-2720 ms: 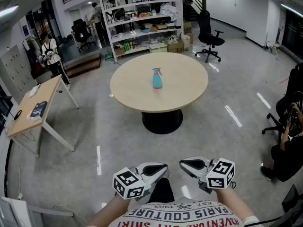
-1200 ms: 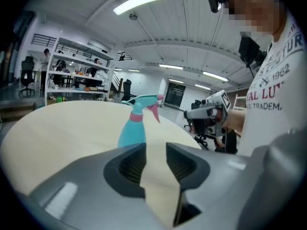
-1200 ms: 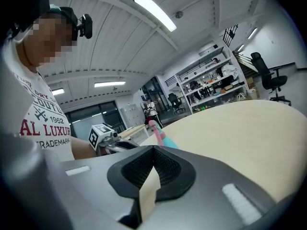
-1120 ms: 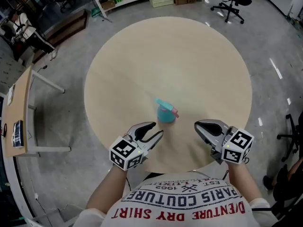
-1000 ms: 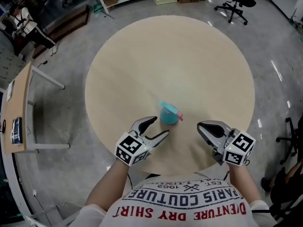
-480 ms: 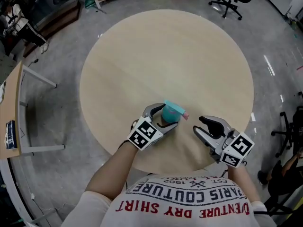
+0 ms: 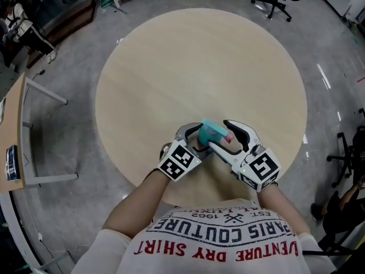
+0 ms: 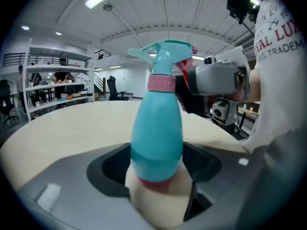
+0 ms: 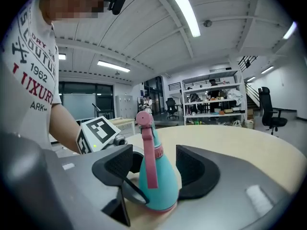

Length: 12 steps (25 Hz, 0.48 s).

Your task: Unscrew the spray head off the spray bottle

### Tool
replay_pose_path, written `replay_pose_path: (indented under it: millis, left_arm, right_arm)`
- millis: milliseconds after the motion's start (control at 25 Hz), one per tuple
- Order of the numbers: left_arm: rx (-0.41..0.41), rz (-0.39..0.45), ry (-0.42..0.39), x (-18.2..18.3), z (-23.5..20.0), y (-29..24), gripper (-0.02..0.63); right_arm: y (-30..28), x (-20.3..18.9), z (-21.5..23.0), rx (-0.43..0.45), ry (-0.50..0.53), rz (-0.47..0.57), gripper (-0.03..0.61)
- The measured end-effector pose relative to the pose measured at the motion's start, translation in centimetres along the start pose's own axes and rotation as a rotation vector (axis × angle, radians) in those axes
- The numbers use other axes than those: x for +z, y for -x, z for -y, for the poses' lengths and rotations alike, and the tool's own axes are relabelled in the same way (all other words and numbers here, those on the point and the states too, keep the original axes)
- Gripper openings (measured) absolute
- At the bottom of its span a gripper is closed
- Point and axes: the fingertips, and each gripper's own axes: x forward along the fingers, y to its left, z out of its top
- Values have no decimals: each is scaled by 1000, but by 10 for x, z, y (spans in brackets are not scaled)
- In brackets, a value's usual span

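Standing spray bottle, left fingers newly clamping it, right fingers opening around it

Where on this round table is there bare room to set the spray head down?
Nearly all of the round table is bare: the whole far half, and the stretches left and right of the spray bottle. It is crowded only at the near edge, around the bottle.
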Motion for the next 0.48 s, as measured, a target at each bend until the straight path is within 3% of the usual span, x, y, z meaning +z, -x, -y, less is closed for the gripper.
replay_pose_path:
  millis: [120,280,480]
  left_arm:
    - [16,-7,4,1,0,-4,334]
    - [21,-14,13,6,5,-8,334]
    - [-2,-23,-13,2,6,-1,333]
  right_arm:
    - [-7,-1,2,-5,20,8,265]
    - [-4,1,5,-16,63,6,143]
    - [-7,1,-5,63,107,-17,138]
